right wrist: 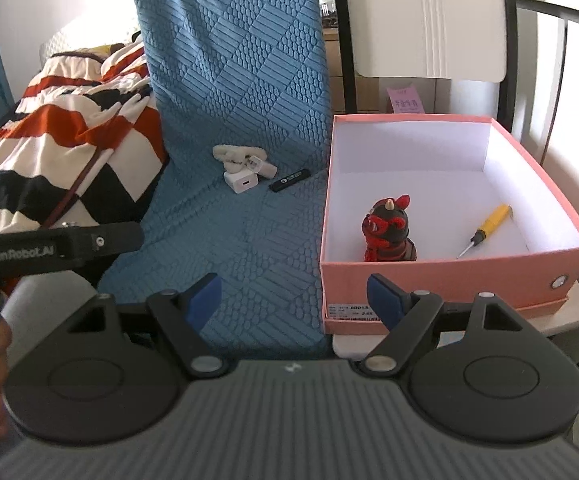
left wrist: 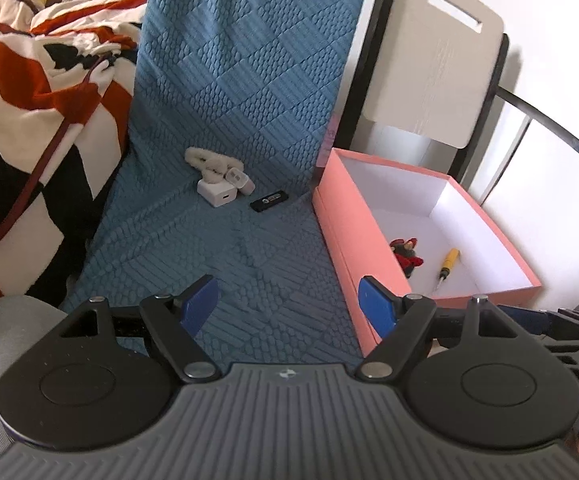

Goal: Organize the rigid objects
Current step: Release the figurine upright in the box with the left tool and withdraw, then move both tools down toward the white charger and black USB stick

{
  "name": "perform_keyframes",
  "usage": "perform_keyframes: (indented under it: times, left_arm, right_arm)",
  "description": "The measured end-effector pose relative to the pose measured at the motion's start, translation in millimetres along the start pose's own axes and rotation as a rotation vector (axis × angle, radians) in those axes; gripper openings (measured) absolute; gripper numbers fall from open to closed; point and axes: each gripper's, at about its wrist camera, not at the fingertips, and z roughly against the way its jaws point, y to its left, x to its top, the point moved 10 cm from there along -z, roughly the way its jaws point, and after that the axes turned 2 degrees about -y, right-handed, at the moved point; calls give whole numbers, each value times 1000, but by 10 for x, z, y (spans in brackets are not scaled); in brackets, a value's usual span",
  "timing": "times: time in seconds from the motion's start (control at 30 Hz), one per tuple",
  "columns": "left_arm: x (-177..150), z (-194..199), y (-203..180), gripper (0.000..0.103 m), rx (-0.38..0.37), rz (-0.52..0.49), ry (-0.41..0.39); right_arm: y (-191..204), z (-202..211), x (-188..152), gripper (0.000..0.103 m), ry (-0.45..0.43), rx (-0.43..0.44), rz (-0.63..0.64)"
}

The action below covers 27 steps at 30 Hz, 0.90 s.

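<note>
Surface: blue textured cover spread over a seat and running up its backrest; to one side lies a blanket in orange, black and white.
Box: pink box with a white inside, open at the top, just beside the blue cover on its right; it sits on a pale ledge.
Inside the box: a red and black figurine stands upright near the front wall; a screwdriver with a yellow handle lies flat, apart from it, toward the right wall.
On the cover: a white charger block lies against a coiled white cable, with a small white plug piece touching them; a black stick-shaped device lies just beside that cluster, between it and the box.
My left tongs: spread wide, nothing between the blue pads, hovering over the cover near the box's front left corner.
My right tongs: spread wide too, holding nothing, hovering in front of the box where the cover meets it.
Behind the box: a white chair back in a dark frame stands upright against a pale wall.
Also in view: from my right wrist view, the black body of my other tool shows at the left edge.
</note>
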Motion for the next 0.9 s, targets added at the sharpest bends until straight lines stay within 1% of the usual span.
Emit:
perform_keyframes:
  times: [0.03, 0.1, 0.13, 0.27, 0.33, 0.47, 0.57, 0.7, 0.8, 0.9]
  left_arm:
    - [-7, -63, 30, 81, -5, 7, 13]
    - [-61, -233, 70, 81, -43, 32, 77]
    - [-72, -302, 101, 81, -48, 45, 83]
    - [-106, -566, 254, 81, -23, 17, 108]
    - [-87, -668, 331, 81, -23, 25, 108]
    - [-23, -854, 542, 81, 2, 37, 99]
    - [54, -933, 666, 81, 6, 60, 90]
    - [157, -1112, 803, 81, 13, 94, 71]
    - [210, -1248, 912, 81, 28, 109, 64]
    - [258, -1389, 1033, 81, 29, 140, 74]
  right_arm:
    - [16, -32, 9, 82, -5, 3, 5]
    - [45, -109, 20, 82, -6, 7, 9]
    - [66, -148, 22, 82, -6, 10, 10]
    - [182, -348, -15, 82, 16, 28, 15]
    - [255, -424, -46, 82, 27, 40, 24]
    - [396, -543, -59, 82, 39, 56, 66]
    - [486, -603, 20, 82, 23, 70, 87]
    - [568, -770, 147, 82, 1, 64, 112]
    - [590, -898, 269, 82, -8, 71, 99]
    - [538, -976, 439, 82, -44, 73, 47]
